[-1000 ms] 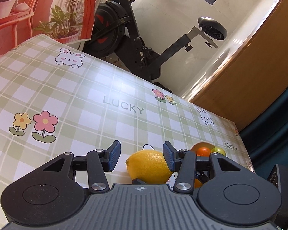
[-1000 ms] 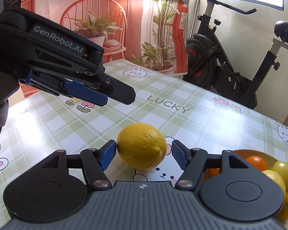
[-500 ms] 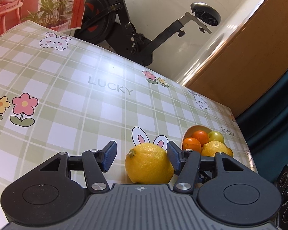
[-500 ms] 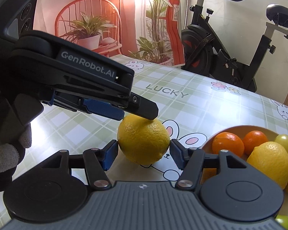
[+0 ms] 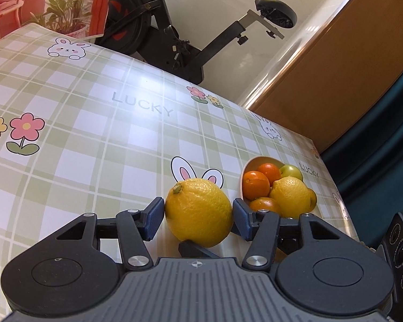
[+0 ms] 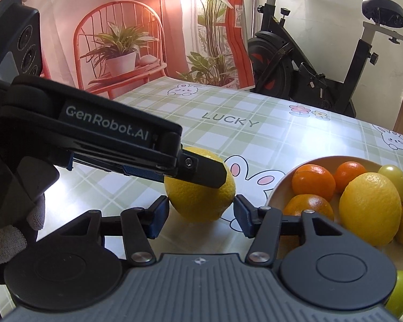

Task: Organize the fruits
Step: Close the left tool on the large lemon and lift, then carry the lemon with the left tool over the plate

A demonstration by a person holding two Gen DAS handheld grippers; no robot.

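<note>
A yellow lemon [image 5: 198,214] [image 6: 198,204] rests on the checked tablecloth, left of a cream bowl [image 5: 245,169] [image 6: 276,196] holding oranges [image 6: 313,179], a second lemon [image 6: 370,206] and a green fruit [image 6: 392,177]. My left gripper [image 5: 198,218] straddles the lemon, its jaws closing, both blue pads against the skin. From the right wrist view, one of its fingers [image 6: 201,173] crosses the lemon's top. My right gripper [image 6: 201,212] is closing on the same lemon crosswise, pad tips just at its sides. One of its fingertips [image 5: 193,249] shows under the lemon.
A black exercise bike [image 5: 174,40] [image 6: 295,61] stands beyond the table's far edge. A gloved hand [image 6: 8,236] holds the left gripper. Another green fruit [image 6: 397,292] lies at the near right. The cloth spreads bare to the left and far side of the lemon.
My left gripper came down and forward until the lemon sat between its pads. The right gripper's jaws narrowed around the lemon, and the bowl came further into view.
</note>
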